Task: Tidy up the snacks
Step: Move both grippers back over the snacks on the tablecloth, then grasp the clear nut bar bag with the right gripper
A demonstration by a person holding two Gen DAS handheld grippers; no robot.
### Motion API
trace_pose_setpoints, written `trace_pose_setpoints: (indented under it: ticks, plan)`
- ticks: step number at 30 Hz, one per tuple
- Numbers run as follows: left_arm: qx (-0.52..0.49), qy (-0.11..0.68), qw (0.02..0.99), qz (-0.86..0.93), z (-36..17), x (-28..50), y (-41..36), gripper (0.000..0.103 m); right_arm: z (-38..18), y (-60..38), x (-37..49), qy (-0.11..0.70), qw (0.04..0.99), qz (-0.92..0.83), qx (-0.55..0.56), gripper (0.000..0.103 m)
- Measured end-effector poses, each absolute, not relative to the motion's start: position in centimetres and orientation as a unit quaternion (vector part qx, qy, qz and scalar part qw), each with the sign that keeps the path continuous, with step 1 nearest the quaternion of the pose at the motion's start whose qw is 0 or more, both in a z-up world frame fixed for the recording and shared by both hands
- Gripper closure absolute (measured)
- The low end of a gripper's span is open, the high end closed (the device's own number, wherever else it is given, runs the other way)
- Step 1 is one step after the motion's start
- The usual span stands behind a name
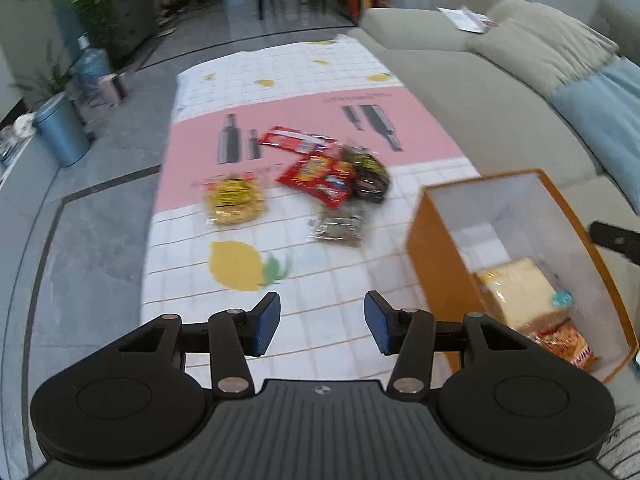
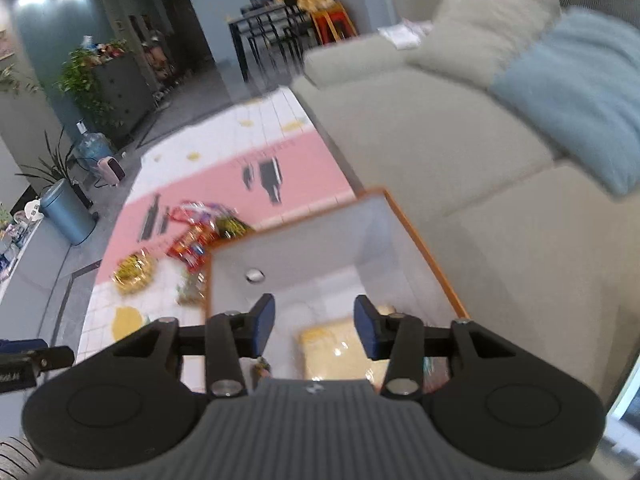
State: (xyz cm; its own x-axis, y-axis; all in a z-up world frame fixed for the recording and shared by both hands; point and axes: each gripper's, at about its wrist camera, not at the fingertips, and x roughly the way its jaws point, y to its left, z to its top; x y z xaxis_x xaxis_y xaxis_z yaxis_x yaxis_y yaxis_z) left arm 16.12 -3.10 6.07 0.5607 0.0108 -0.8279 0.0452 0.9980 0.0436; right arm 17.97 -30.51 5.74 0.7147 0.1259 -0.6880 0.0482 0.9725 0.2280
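Left wrist view: left gripper [image 1: 322, 322] jaws apart, nothing between them, poised over the near white end of the mat [image 1: 240, 304]. Snack packets [image 1: 320, 176] well ahead, clustered where the pink band meets the white squares. Orange box [image 1: 432, 248] at the mat's right edge, a bread pack [image 1: 516, 292] inside.

Right wrist view: right gripper [image 2: 314, 330] jaws apart and empty, above the box [image 2: 420, 240] opening; pale packet [image 2: 336, 348] below, probably the bread, blurred.
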Motion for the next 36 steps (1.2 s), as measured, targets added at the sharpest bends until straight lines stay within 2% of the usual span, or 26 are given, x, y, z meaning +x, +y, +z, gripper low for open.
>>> trace_pose_setpoints:
  ticks: [3, 7, 11, 15, 19, 22, 26, 33, 35, 36]
  plan:
    - [0.026, 0.464, 0.886, 0.012, 7.0, 16.7, -0.9, 0.045, 8.5, -28.0, 17.1, 0.348, 0.93, 0.048, 0.11, 0.051]
    - [0.009, 0.463, 0.885, 0.036, 7.1, 18.1, 2.2, 0.044, 9.5, -25.0, 18.0, 0.36, 0.918, 0.082, 0.144, 0.05]
    - [-0.011, 0.467, 0.883, 0.049, 6.2, 19.7, 5.2, 0.044, 8.3, -21.0, 20.3, 0.385, 0.906, 0.09, 0.153, 0.05]
    - [-0.041, 0.47, 0.879, 0.062, 4.4, 21.5, 8.3, 0.042, 5.8, -17.2, 23.2, 0.423, 0.884, 0.109, 0.165, 0.056]
    - [-0.064, 0.481, 0.872, 0.066, 1.4, 23.1, 10.4, 0.042, 3.0, -13.2, 25.7, 0.441, 0.881, 0.103, 0.134, 0.056]
    - [-0.081, 0.486, 0.867, 0.069, -0.1, 24.7, 11.4, 0.042, -0.1, -10.8, 28.4, 0.471, 0.867, 0.093, 0.136, 0.044]
    - [-0.092, 0.493, 0.863, 0.061, -2.3, 26.2, 12.2, 0.042, -4.1, -8.4, 31.8, 0.496, 0.853, 0.058, 0.15, 0.043]
    - [-0.095, 0.53, 0.841, 0.054, -6.3, 28.7, 13.0, 0.042, -9.6, -6.3, 36.6, 0.519, 0.85, -0.006, 0.093, 0.042]
    - [-0.105, 0.533, 0.838, 0.052, -6.8, 29.2, 13.3, 0.042, -10.2, -6.4, 37.3, 0.509, 0.856, -0.013, 0.088, 0.03]
    - [-0.108, 0.533, 0.838, 0.052, -6.9, 29.4, 13.4, 0.042, -10.3, -6.2, 37.5, 0.503, 0.86, -0.017, 0.085, 0.028]
